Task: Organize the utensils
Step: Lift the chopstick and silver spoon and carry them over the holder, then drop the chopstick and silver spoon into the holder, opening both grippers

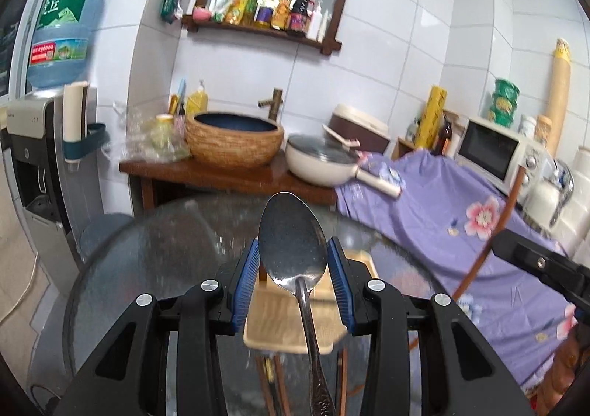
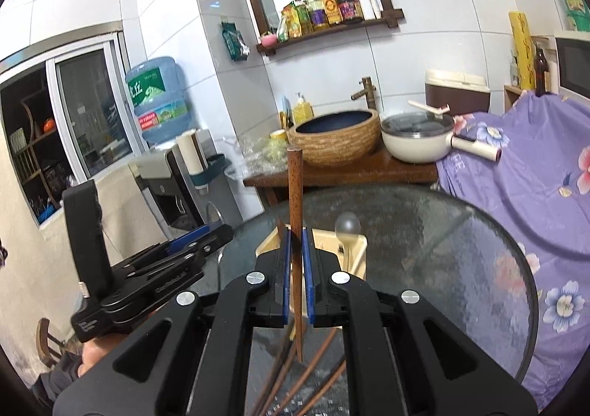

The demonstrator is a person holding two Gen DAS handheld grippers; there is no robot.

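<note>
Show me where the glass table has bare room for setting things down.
Right side of the glass table, between the wooden box and the purple cloth, is bare. So is the left part, left of the box. Crowded: the near edge, where loose chopsticks lie under the grippers.

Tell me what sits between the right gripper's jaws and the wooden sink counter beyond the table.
In the right wrist view, past the right gripper and its chopstick, come the wooden utensil box and bare glass table before the counter.
</note>
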